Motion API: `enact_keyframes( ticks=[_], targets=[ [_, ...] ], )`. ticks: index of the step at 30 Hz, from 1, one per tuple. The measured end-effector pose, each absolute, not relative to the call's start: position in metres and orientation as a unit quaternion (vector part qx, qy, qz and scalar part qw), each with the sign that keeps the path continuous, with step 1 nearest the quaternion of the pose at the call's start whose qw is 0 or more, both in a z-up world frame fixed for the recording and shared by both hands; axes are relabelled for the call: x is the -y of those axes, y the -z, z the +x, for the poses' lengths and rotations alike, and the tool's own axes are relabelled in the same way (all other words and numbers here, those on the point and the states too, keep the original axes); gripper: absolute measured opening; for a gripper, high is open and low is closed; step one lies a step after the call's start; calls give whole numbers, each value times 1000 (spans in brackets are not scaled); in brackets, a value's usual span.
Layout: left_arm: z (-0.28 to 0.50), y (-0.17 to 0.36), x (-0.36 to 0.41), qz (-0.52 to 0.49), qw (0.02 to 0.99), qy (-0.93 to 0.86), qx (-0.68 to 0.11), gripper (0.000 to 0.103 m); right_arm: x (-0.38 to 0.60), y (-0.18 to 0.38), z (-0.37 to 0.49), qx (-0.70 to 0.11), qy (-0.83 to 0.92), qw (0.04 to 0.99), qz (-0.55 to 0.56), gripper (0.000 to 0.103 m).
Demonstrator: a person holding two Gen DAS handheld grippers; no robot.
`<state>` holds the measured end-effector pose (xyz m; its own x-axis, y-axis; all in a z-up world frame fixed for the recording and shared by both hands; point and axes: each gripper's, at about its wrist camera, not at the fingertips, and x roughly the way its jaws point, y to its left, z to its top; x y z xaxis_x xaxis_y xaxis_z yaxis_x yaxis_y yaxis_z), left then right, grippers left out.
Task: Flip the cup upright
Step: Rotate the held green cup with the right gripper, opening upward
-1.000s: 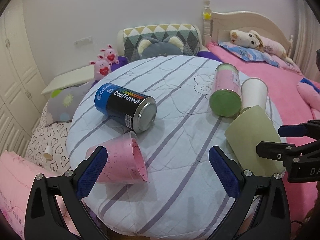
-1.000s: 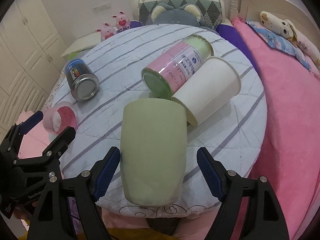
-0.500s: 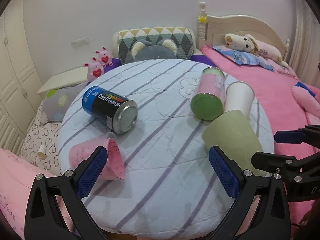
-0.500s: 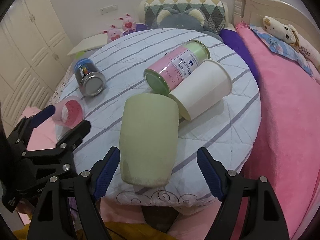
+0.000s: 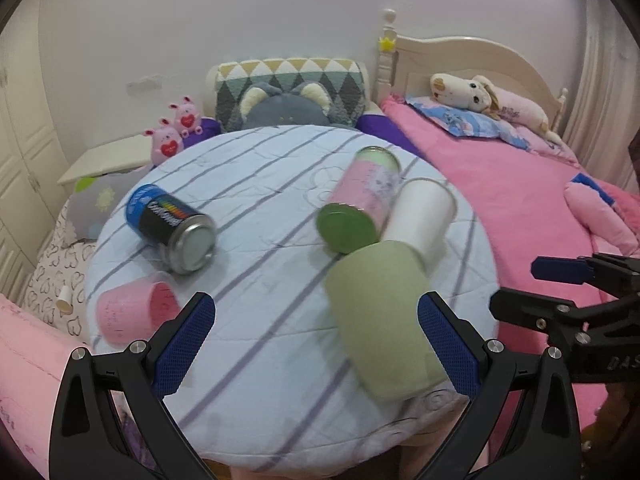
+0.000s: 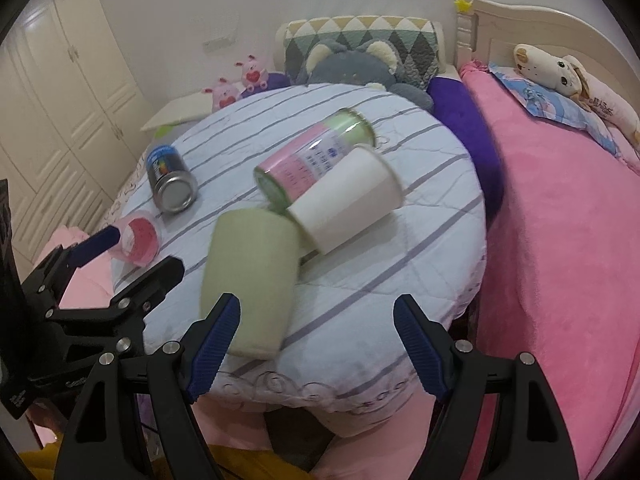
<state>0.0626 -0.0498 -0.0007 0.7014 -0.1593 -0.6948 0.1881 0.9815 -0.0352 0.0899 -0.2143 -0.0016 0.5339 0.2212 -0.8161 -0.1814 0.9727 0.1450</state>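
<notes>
Lying on its side near the front edge of the round table [image 5: 280,420]: green cup [image 5: 384,320], just beside a white paper cup [image 5: 420,216] and a pink-and-green canister [image 5: 368,192]. Lying further left: blue can [image 5: 168,228], pink cup [image 5: 132,316]. Hovering spread and holding nothing: left gripper [image 5: 316,344]. Hovering likewise, fingers apart around the green cup's near end: right gripper [image 6: 316,344].

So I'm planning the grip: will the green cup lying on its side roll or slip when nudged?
The green cup would probably roll in a curve, since its round wall tapers. The white paper cup touching its far end may block it that way. Its matte surface looks unlikely to slip, and the quilted tablecloth should damp motion.
</notes>
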Motion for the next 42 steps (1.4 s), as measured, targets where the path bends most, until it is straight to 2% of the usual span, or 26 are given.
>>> enact_keyframes(
  ticks=[13, 31, 33, 34, 42],
  targets=[
    [95, 18, 99, 23, 903, 48, -427, 102, 269, 25, 125, -483, -122, 866, 42, 80],
    [124, 56, 109, 0, 869, 8, -495, 102, 276, 54, 160, -519, -155, 841, 4, 80],
    [126, 60, 111, -1, 866, 14, -499, 93, 273, 53, 161, -518, -164, 840, 0, 80],
    [126, 61, 112, -3, 864, 18, -504, 83, 272, 53, 161, -518, -167, 839, -2, 81],
    [124, 55, 109, -3, 867, 26, -497, 82, 268, 50, 163, -516, -171, 839, -2, 80]
  ],
)
